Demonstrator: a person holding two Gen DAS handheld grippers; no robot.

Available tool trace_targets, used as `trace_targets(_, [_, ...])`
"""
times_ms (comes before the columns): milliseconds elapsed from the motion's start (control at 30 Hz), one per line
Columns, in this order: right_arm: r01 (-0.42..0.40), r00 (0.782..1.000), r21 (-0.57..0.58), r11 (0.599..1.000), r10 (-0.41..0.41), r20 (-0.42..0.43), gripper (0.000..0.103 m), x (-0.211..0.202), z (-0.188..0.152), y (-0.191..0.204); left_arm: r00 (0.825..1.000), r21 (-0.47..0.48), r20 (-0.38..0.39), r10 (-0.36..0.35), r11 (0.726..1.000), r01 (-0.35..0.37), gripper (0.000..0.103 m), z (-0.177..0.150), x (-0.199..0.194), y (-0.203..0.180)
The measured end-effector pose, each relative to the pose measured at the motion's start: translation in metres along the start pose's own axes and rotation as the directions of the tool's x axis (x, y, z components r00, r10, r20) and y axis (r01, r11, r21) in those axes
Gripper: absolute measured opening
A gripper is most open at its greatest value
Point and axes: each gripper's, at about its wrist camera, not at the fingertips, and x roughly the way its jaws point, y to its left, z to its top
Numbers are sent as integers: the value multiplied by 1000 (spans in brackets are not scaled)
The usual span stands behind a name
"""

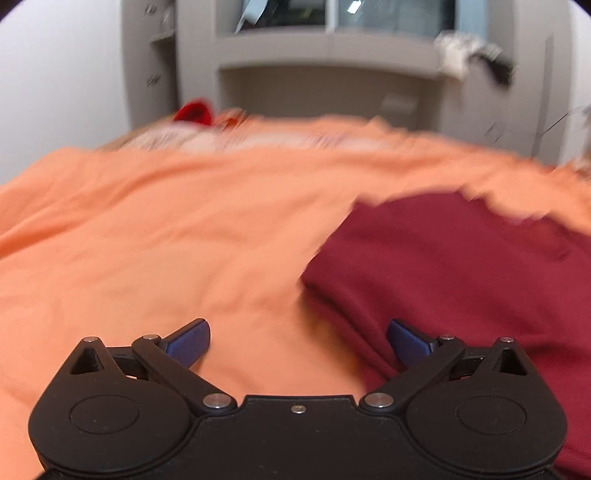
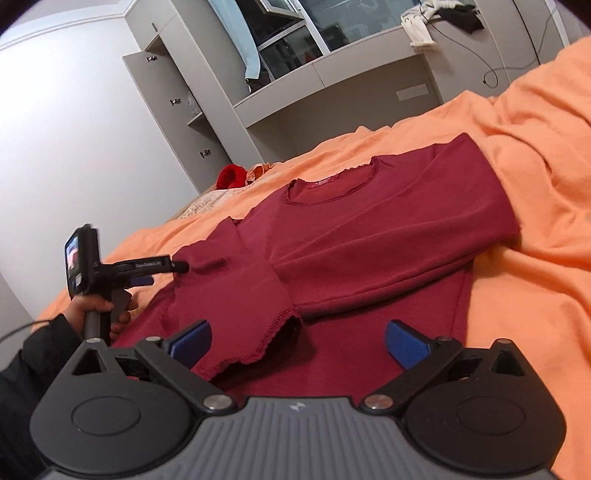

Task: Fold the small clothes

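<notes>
A dark red long-sleeved shirt (image 2: 369, 236) lies flat on the orange bedsheet (image 2: 535, 258), collar away from me, with both sleeves folded across its body. My right gripper (image 2: 297, 343) is open and empty, just above the shirt's lower part, near a sleeve cuff (image 2: 258, 347). My left gripper (image 1: 298, 345) is open and empty over the sheet, at the shirt's left edge (image 1: 461, 266). It also shows in the right wrist view (image 2: 162, 271), held at the shirt's left side. The left wrist view is blurred.
A bright red item (image 2: 231, 175) and a pale patterned cloth (image 2: 207, 203) lie at the bed's far edge. Grey cabinets (image 2: 177, 110) and a shelf unit (image 2: 332, 74) stand behind the bed. Clothes (image 2: 439, 18) and a cable lie on the shelf.
</notes>
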Motion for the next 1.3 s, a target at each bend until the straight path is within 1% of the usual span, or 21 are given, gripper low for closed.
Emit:
trace_targets(33, [2, 1000, -8, 1000, -2, -1, 103, -1, -1, 0, 1000, -12, -20, 0, 1000, 0, 103, -1, 4, 2])
trace_targets(133, [4, 1000, -35, 999, -5, -5, 103, -4, -4, 1, 999, -40, -30, -20, 999, 18, 103, -1, 7, 7])
trace_targets(300, [11, 1000, -77, 997, -12, -8, 103, -8, -7, 2, 1000, -10, -24, 3, 1000, -3, 102, -6, -4, 4])
trace_targets(400, [20, 1000, -106, 994, -21, -5, 103, -12, -10, 3, 1000, -6, -19, 2, 1000, -3, 102, -11, -13, 6])
trace_targets(533, [52, 999, -170, 984, -51, 11, 103, -20, -18, 7, 999, 7, -37, 20, 1000, -20, 102, -22, -31, 9])
trace_targets(600, [73, 997, -215, 974, -70, 20, 103, -26, -24, 10, 1000, 14, -17, 21, 1000, -21, 102, -31, -45, 9])
trace_targets(733, [128, 992, -336, 933, -117, 53, 103, -38, -43, 20, 1000, 23, 3, 20, 1000, -21, 102, -52, -73, 10])
trace_targets(800, [158, 987, -389, 908, -141, 71, 103, -45, -55, 26, 999, 42, 17, 32, 999, -33, 102, -66, -89, 9])
trace_targets(833, [165, 986, -404, 900, -146, 78, 103, -49, -61, 28, 998, 54, 31, 49, 997, -51, 102, -72, -98, 6])
trace_targets(900, [173, 985, -412, 895, -150, 89, 103, -57, -70, 31, 994, 74, 62, 93, 992, -98, 102, -87, -116, 0])
trace_targets(1100, [192, 981, -411, 891, -160, 112, 103, -80, -89, 33, 979, 106, 132, 154, 980, -169, 102, -124, -157, -12])
trace_targets(1200, [222, 974, -460, 860, -170, 152, 103, -91, -103, 41, 973, 99, 156, 168, 978, -184, 102, -140, -175, -14])
trace_targets(1300, [211, 975, -526, 824, -142, 169, 103, -99, -118, 52, 965, 64, 196, 174, 980, -190, 102, -151, -193, -12])
